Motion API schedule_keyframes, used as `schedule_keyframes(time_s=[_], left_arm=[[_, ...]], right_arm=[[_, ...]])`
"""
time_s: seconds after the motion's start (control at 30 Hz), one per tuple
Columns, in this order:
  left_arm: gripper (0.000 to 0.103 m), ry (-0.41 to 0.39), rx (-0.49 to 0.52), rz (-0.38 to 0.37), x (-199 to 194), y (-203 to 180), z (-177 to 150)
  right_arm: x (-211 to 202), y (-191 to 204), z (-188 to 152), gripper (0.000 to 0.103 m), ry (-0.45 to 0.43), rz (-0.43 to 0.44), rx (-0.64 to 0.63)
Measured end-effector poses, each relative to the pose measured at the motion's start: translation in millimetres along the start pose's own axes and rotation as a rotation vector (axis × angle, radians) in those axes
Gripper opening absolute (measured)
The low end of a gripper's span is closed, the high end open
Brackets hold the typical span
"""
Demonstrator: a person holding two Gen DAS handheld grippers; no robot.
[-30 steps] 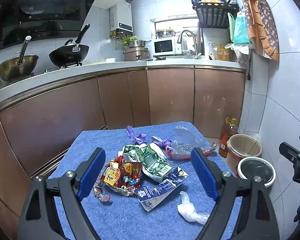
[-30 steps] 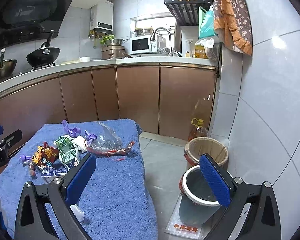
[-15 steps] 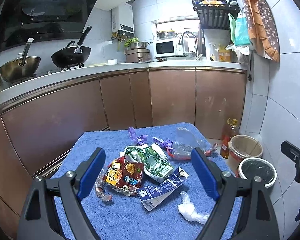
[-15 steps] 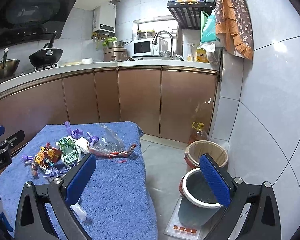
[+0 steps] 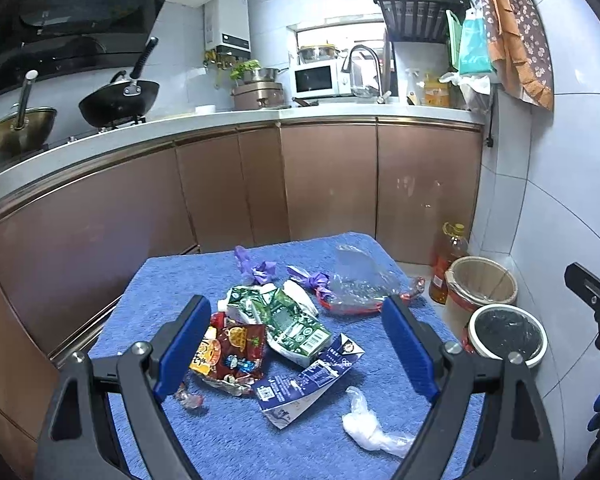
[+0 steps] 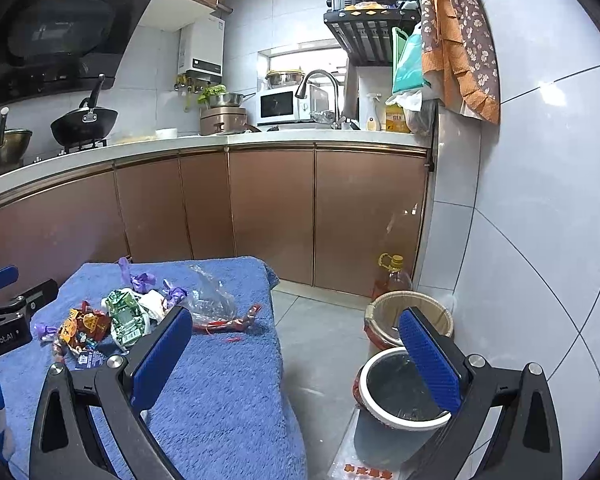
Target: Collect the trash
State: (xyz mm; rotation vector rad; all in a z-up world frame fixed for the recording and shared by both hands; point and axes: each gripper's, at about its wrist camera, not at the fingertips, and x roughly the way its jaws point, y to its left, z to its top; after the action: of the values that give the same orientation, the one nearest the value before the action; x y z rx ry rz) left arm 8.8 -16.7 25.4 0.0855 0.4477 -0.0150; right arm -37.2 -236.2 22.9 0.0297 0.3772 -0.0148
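Note:
Trash lies on a blue towel-covered table (image 5: 228, 432): a green carton (image 5: 288, 316), a red snack wrapper (image 5: 232, 354), a blue-and-white carton piece (image 5: 308, 380), a clear plastic bag (image 5: 360, 280), purple wrappers (image 5: 260, 268) and a crumpled white plastic scrap (image 5: 364, 428). My left gripper (image 5: 296, 344) is open and empty, hovering above the pile. My right gripper (image 6: 296, 356) is open and empty, over the table's right edge; the pile (image 6: 120, 316) lies to its left. A white-rimmed trash bin (image 6: 400, 392) with a black liner stands on the floor on the right.
A beige bucket (image 6: 408, 312) and an oil bottle (image 6: 392, 276) stand behind the bin against the tiled wall. Brown kitchen cabinets (image 5: 328, 184) run behind the table. Each gripper shows at the edge of the other's view.
Both views have tilted up slightly, so the table and trash sit a little lower in frame. Both grippers stay open; no trash has moved.

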Motion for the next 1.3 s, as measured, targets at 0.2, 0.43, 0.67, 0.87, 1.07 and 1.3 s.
schedule_keyframes(time_s=[0.2, 0.43, 0.67, 0.87, 1.07, 1.3], left_arm=[[0.087, 0.005, -0.009, -0.052, 10.4, -0.4, 4.4], [0.087, 0.048, -0.002, -0.101, 34.3, -0.8, 1.8], [0.087, 0.137, 0.006, -0.133, 66.3, 6.5, -10.0], [0.087, 0.201, -0.031, -0.148, 81.6, 50.7, -28.5], [0.086, 0.259, -0.038, -0.151, 93.1, 104.1, -40.4], [0.083, 0.329, -0.018, -0.183, 120.9, 121.8, -42.1]], right_arm=[[14.2, -1.3, -0.5, 0.103, 0.012, 0.013, 0.009], [42.6, 3.1, -0.3, 0.103, 0.054, 0.043, -0.008], [81.0, 17.6, 0.8, 0.103, 0.135, 0.116, -0.062], [112.8, 37.9, 5.7, 0.103, 0.175, 0.224, -0.126], [149.2, 54.9, 10.9, 0.103, 0.225, 0.340, -0.165], [181.8, 68.4, 7.8, 0.103, 0.281, 0.405, -0.188]])
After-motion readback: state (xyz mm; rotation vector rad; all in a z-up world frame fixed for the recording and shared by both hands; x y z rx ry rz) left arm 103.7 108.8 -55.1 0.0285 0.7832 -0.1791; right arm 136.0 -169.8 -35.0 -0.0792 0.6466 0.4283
